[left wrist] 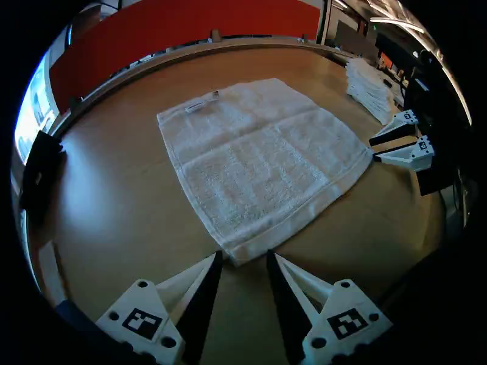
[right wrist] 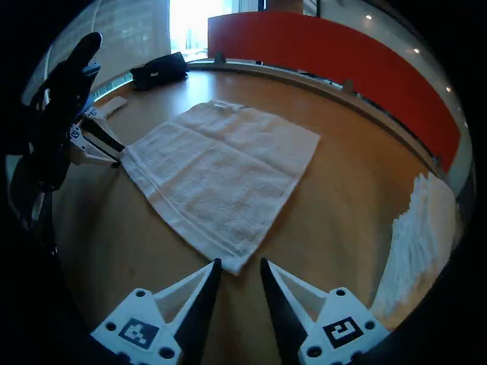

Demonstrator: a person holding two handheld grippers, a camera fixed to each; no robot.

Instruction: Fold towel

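Note:
A white towel (left wrist: 262,158) lies spread flat on the wooden table (left wrist: 122,207), with a small label near its far edge. In the left gripper view my left gripper (left wrist: 243,258) is open, and the towel's near corner sits right between its fingertips. In the right gripper view my right gripper (right wrist: 239,264) is open too, with another corner of the towel (right wrist: 219,164) just in front of its tips. Each gripper also shows across the towel in the other's view: the right gripper (left wrist: 372,151) at the right corner, the left gripper (right wrist: 117,156) at the left corner, held by a dark-sleeved hand.
A stack of folded white towels (left wrist: 368,85) (right wrist: 420,243) stands near the table's edge. A black bag (right wrist: 158,70) (left wrist: 39,170) and a small flat card (right wrist: 112,104) lie at another edge. A red panel (left wrist: 182,24) (right wrist: 335,55) runs behind the table (right wrist: 341,182).

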